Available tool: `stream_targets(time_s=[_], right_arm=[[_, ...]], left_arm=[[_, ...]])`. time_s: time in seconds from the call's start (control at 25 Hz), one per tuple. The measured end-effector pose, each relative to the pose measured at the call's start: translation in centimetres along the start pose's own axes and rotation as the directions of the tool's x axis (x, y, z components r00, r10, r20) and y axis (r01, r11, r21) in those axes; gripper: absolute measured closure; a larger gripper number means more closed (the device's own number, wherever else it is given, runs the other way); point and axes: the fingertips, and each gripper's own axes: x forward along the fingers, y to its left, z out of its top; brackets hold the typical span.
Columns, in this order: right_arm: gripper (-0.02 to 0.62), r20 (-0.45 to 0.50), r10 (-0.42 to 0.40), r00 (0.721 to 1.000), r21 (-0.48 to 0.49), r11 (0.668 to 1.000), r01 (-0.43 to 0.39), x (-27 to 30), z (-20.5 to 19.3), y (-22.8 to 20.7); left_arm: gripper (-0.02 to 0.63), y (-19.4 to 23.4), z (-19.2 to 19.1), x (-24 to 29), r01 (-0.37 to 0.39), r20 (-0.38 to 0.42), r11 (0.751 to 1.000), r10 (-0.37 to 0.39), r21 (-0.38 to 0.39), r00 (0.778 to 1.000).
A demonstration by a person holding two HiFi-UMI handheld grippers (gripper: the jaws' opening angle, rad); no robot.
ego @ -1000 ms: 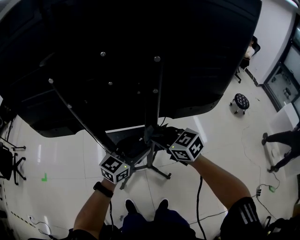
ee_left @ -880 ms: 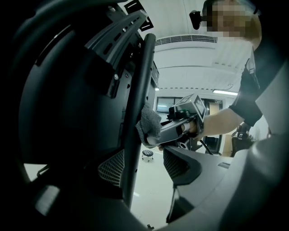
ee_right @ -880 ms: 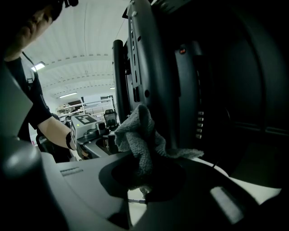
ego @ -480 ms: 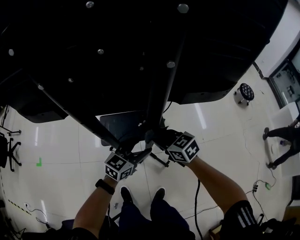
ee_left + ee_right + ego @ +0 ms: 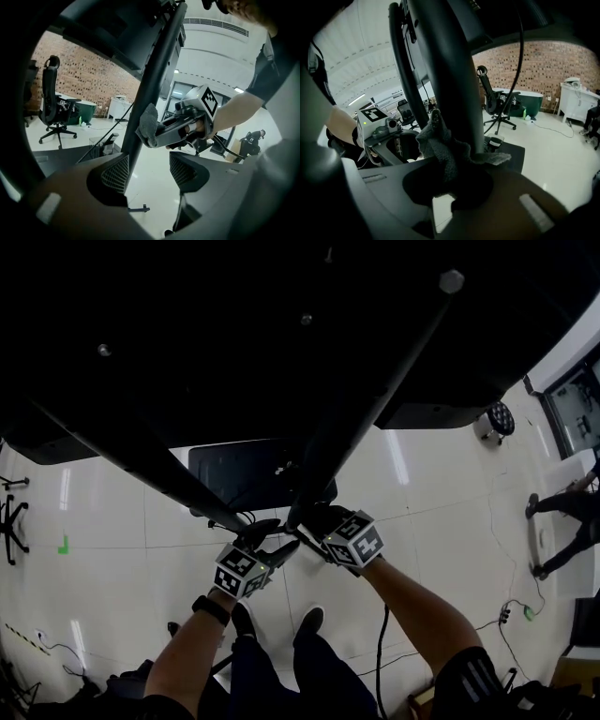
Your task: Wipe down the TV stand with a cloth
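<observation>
Right gripper (image 5: 447, 185) clamped on the grey cloth (image 5: 440, 150), which is bunched against the upright post (image 5: 454, 93) of the TV stand. Left gripper (image 5: 149, 171): jaws wide, gripping nothing, post just beside one jaw. Cloth nappy and limp. Post dark, smooth, rigid. Judgement: cloth is light and drapes freely, so pinch a thick fold to keep it from slipping out.

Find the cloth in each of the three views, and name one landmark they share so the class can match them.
Head view: cannot be made out; lost in the dark at the right gripper by the pole.
Left gripper view: centre; the cloth sits against the pole at the right gripper's tip.
Right gripper view: lower centre, clamped in the jaws, beside the pole.
Shared landmark: the black slanted pole.
</observation>
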Motion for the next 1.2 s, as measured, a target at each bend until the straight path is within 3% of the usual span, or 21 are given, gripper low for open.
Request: stream_targets(time_s=[0.8,0.92,1.04,1.2], right_arm=[[0.565,-0.164,-0.126,0.978,0.071,0.988,0.139,11.6,-12.4,-5.0],[0.565,-0.125,-0.107,0.986,0.093,0.989,0.119,11.7,-12.1,-4.3],[0.565,-0.044,-0.075,0.996,0.05,0.996,0.077,10.2,-10.1,-1.6],[0.565,0.031,-0.09,0.995,0.067,0.994,0.088,6.4,-8.7,0.5]], left_arm=[[0.311,3.1,-10.6,4.1,-0.024,-0.061,0.997,0.02,-0.076,0.998],[0.311,3.2,-10.9,3.8,-0.032,-0.058,0.996,0.027,-0.081,0.998],[0.311,2.4,-10.2,3.2,-0.031,-0.045,0.996,0.027,-0.084,0.999],[0.305,0.1,-8.0,0.8,-0.029,-0.01,0.996,0.028,-0.081,1.0]])
